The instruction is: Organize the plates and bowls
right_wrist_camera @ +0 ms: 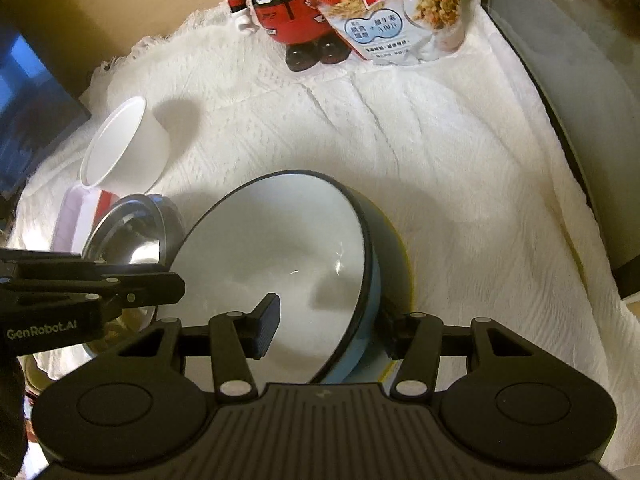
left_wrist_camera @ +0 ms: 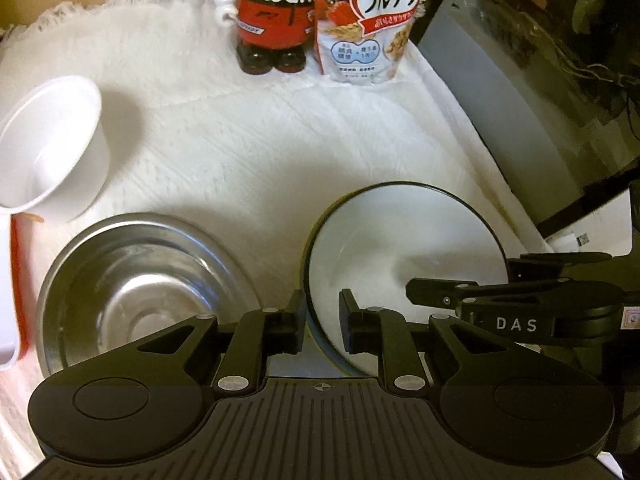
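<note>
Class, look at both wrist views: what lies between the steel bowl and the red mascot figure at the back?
Only bare white cloth lies between the steel bowl and the red mascot figure, clearest in the left wrist view.

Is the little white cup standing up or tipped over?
Tipped. The white cup leans sideways on a red-striped container, its mouth facing sideways.
</note>
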